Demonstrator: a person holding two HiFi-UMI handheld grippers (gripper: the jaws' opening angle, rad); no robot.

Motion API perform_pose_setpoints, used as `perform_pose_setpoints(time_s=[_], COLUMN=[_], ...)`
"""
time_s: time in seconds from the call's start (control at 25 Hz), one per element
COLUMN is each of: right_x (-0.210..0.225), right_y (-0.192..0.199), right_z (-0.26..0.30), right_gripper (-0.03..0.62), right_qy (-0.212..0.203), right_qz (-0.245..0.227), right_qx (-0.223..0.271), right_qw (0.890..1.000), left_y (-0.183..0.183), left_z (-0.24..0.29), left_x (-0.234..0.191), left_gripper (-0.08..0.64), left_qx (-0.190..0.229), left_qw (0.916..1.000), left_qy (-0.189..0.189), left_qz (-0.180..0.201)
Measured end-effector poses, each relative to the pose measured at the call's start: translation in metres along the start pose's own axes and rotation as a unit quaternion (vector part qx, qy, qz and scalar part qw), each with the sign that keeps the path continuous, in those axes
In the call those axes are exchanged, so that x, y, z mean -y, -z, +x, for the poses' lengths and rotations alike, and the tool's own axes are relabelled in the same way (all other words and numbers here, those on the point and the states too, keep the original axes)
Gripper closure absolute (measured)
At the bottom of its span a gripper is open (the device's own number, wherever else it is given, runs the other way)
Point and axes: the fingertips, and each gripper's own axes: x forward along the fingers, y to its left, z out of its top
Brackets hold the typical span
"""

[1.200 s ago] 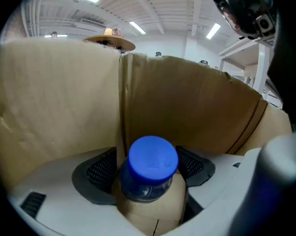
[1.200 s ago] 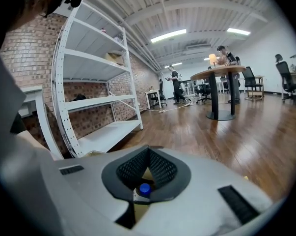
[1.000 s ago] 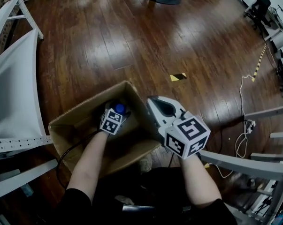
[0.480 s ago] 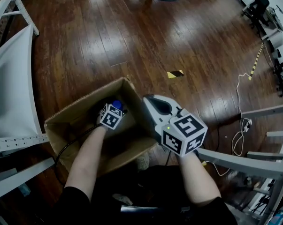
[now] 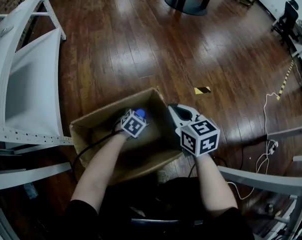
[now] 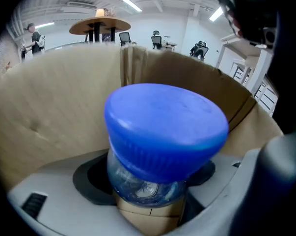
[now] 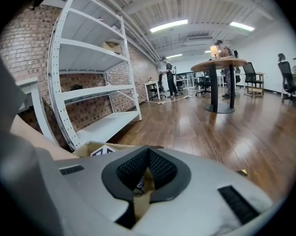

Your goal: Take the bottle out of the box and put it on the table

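Brown cardboard makes up the box (image 5: pixel 103 118). It sits open on the dark wood floor (image 5: pixel 140 44), in the lower middle of the head view. The bottle (image 5: pixel 139 114) is inside the box, near its right side, with a blue cap on top.

Black and white square patterns cover the marker cube (image 5: pixel 133 124) on the left gripper and the bigger cube (image 5: pixel 200 138) on the right gripper. A small yellow and black striped strip (image 5: pixel 202 90) lies on the floor to the upper right of the box.

The left gripper (image 5: pixel 139 119) reaches down into the box. In the left gripper view, its 2 grey jaws are part way open and squeeze the clear neck of the bottle (image 6: pixel 165 127), just under the big blue cap. The bare left forearm (image 5: pixel 98 174) slants up from the lower left of the frame, with a dark sleeve at the elbow.

The right gripper (image 5: pixel 174 107) sits just right of the bottle, at the box's right wall. In the right gripper view, its 2 dark pads (image 7: pixel 130 168) touch at the tips. A bit of brown card shows in the small gap behind them, and I cannot tell if it is pinched. The right forearm (image 5: pixel 211 184) comes almost straight up from the bottom of the frame.

A white shelf rack (image 5: pixel 20 84) stands at the left edge.
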Motion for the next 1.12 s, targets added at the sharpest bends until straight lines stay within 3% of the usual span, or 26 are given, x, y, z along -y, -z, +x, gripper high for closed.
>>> perform_pose_setpoints(time_s=[0.24,0.44,0.56,0.64,0.72,0.8,0.84,0.96,1.04,1.12], right_x=[-0.013,-0.013,-0.033,-0.045,-0.058,-0.077,-0.087,-0.110,-0.128,-0.155], right_y=[-0.012,-0.039,-0.068,-0.103,-0.146,-0.187,-0.206,-0.251,-0.274,-0.297], right_z=[0.006,0.010,-0.006,-0.023,-0.046,-0.078,-0.094,-0.135,-0.159,-0.182], right_gripper=[0.591,0.591,0.591,0.591,0.591,0.591,0.591,0.591,0.591,0.591], right_qy=[-0.006,0.005,0.003,-0.004,-0.019,-0.041,-0.047,-0.043,-0.040,-0.051], right_qz=[-0.042,-0.007,-0.037,-0.067,-0.062,-0.050,-0.049,-0.045,-0.053,-0.074], right_qx=[0.034,0.072,0.040,0.016,0.002,-0.002,-0.002,-0.007,-0.022,-0.036], right_qw=[0.999,0.997,0.999,0.998,0.998,0.998,0.998,0.998,0.998,0.995], left_y=[-0.036,-0.065,-0.095,-0.118,-0.136,-0.152,-0.161,-0.191,-0.210,-0.226], left_z=[-0.060,-0.139,-0.206,-0.258,-0.312,-0.364,-0.389,-0.453,-0.491,-0.532], left_x=[0.007,-0.012,-0.025,-0.033,-0.039,-0.039,-0.036,-0.024,-0.006,0.016], left_gripper=[0.189,0.189,0.187,0.187,0.187,0.189,0.189,0.187,0.187,0.189], left_qx=[0.027,0.047,0.065,0.096,0.142,0.172,0.176,0.147,0.125,0.118], left_qw=[0.9992,0.9985,0.9953,0.9865,0.9666,0.9508,0.9508,0.9659,0.9742,0.9767], left_qy=[0.021,-0.018,-0.026,-0.026,-0.026,-0.036,-0.048,-0.087,-0.093,-0.090], left_qz=[-0.019,-0.023,-0.067,-0.130,-0.212,-0.255,-0.251,-0.194,-0.163,-0.155])
